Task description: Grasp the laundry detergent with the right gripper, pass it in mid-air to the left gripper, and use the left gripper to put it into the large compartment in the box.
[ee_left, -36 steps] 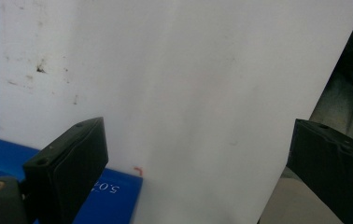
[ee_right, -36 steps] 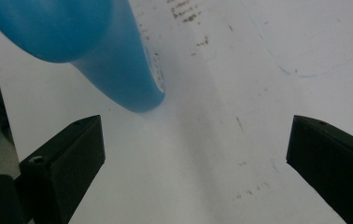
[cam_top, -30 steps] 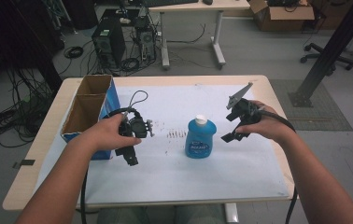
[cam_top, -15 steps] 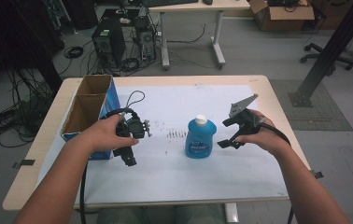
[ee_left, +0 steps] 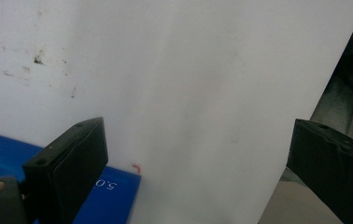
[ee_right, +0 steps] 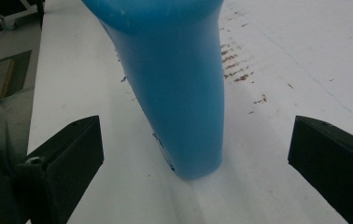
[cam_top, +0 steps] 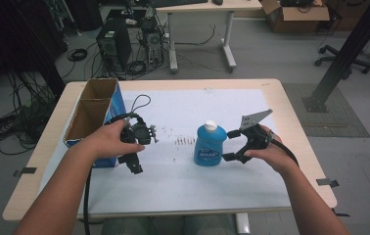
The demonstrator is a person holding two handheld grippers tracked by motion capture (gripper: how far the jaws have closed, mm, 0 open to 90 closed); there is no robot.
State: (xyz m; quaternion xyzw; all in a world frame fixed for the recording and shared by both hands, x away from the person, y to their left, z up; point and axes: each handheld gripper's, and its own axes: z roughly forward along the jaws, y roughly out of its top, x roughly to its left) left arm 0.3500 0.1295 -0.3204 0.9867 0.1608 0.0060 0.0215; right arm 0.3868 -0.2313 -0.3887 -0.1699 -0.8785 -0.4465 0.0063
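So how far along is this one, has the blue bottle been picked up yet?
Not yet. The blue bottle stands upright on the white sheet, cap on, untouched. In hand: the right gripper is open beside it, with the bottle between its jaws in the right gripper view. The left gripper hangs open near the cardboard box. Closing and lifting are left.

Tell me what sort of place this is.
Probably a lab or workshop, not a home: computer towers and loose cables sit on the bare floor, with work tables, a rolling chair and a cardboard box behind the table.
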